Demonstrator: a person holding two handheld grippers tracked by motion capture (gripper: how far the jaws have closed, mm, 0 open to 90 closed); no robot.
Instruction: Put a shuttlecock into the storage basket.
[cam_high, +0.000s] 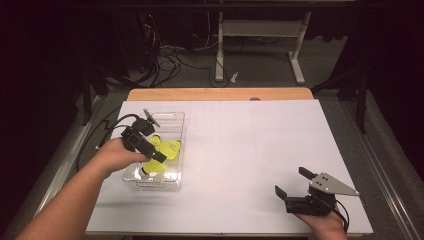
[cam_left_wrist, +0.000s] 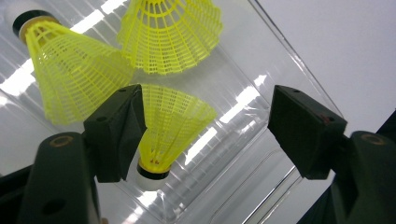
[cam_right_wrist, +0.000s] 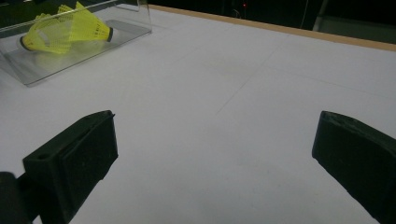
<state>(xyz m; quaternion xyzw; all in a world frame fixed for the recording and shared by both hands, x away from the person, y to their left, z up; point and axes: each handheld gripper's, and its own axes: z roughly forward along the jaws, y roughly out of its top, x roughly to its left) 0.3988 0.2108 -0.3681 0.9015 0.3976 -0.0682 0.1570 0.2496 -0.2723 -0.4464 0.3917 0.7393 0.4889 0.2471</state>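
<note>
A clear plastic bin (cam_high: 153, 186) stands on the left of the white table and holds three yellow shuttlecocks (cam_high: 167, 148). My left gripper (cam_high: 160, 157) reaches down into the bin, open. In the left gripper view (cam_left_wrist: 205, 100) one shuttlecock (cam_left_wrist: 173, 122) lies cork-down against the inner face of the left jaw, with a wide gap to the other jaw. Two more shuttlecocks (cam_left_wrist: 70, 74) (cam_left_wrist: 170, 32) lie just beyond. My right gripper (cam_high: 292, 181) rests near the front right edge, open and holding nothing. The right gripper view (cam_right_wrist: 215, 126) shows bare table between the jaws, with the bin (cam_right_wrist: 93, 44) far off.
White paper (cam_high: 250, 145) covers the tabletop, with a wooden strip (cam_high: 220, 94) along the far edge. Beyond the table are a dark floor, cables (cam_high: 165, 60) and a white desk frame (cam_high: 260, 35).
</note>
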